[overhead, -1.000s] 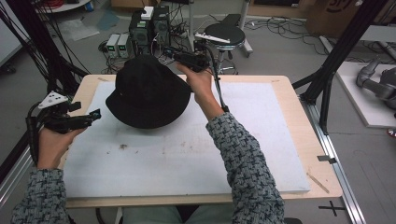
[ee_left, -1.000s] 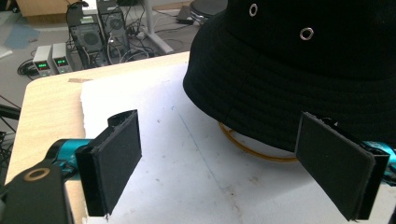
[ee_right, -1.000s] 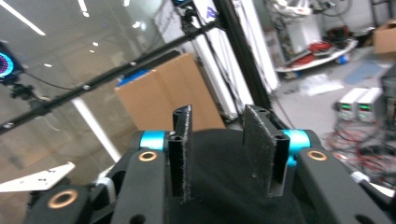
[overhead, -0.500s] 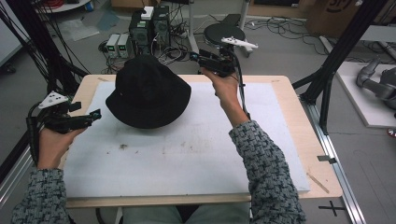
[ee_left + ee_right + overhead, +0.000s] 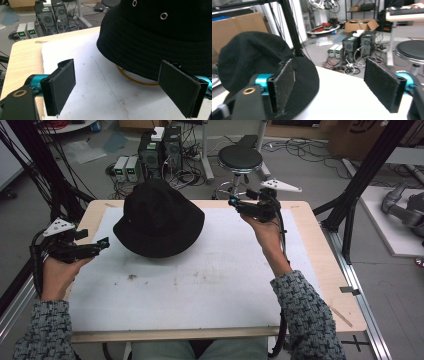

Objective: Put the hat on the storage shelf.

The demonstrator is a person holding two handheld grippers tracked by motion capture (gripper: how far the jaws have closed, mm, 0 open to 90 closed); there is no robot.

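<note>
A black bucket hat (image 5: 159,220) sits on the white mat (image 5: 210,285) at the table's far left, propped up on something. In the left gripper view the hat (image 5: 162,37) has metal eyelets, and a yellow ring (image 5: 132,78) peeks out beneath its brim. My left gripper (image 5: 102,243) hovers at the table's left edge, pointing at the hat; its jaws are open (image 5: 125,87) and empty. My right gripper (image 5: 232,202) hangs over the far edge, to the right of the hat and apart from it. Its jaws (image 5: 332,82) have just been opening, with nothing between them. The hat (image 5: 249,57) lies beyond its left jaw.
The wooden table (image 5: 320,250) shows bare around the mat. Behind the far edge stand a black stool (image 5: 241,157) and computer cases (image 5: 160,147) with cables on the floor. Black frame posts (image 5: 365,180) rise at the right and left.
My right gripper has drawn away from the hat's far right rim toward the right, and its jaws have spread. The hat and my left gripper have stayed put.
</note>
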